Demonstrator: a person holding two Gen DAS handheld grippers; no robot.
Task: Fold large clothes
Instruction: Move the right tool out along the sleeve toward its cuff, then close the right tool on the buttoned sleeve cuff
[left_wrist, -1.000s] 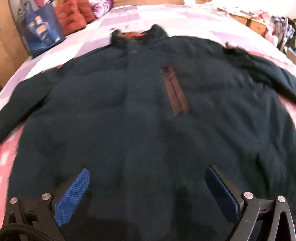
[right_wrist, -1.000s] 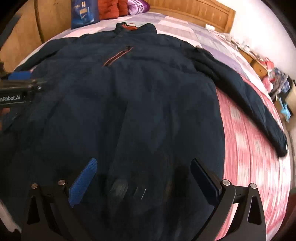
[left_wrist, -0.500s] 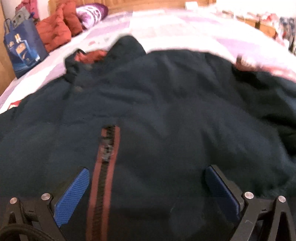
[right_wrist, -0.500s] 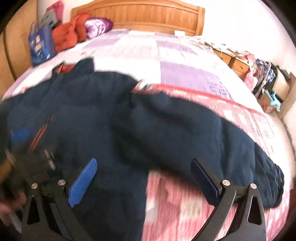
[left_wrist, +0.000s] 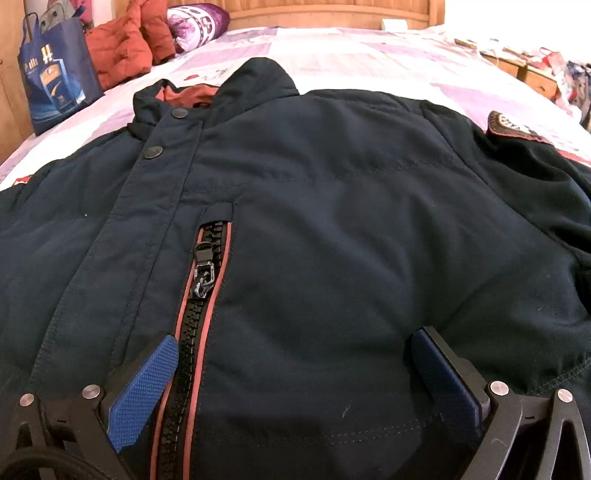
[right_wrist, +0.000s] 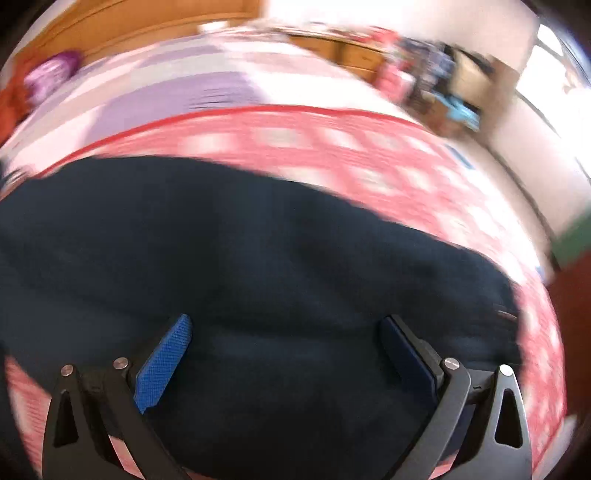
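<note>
Both the left tongs (left_wrist: 291, 373) and right tongs (right_wrist: 286, 354) hang apart, empty, over the navy jacket (left_wrist: 332, 229) spread on the bed (left_wrist: 332, 48); I'd say the first fold hasn't begun and next comes gripping a sleeve (right_wrist: 295, 236).

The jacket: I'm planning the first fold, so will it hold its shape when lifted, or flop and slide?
The jacket looks padded and soft, so it would probably droop from any held edge. Its smooth shell may slip between the tongs. The sleeve lying on the bedspread will likely trail behind.
</note>
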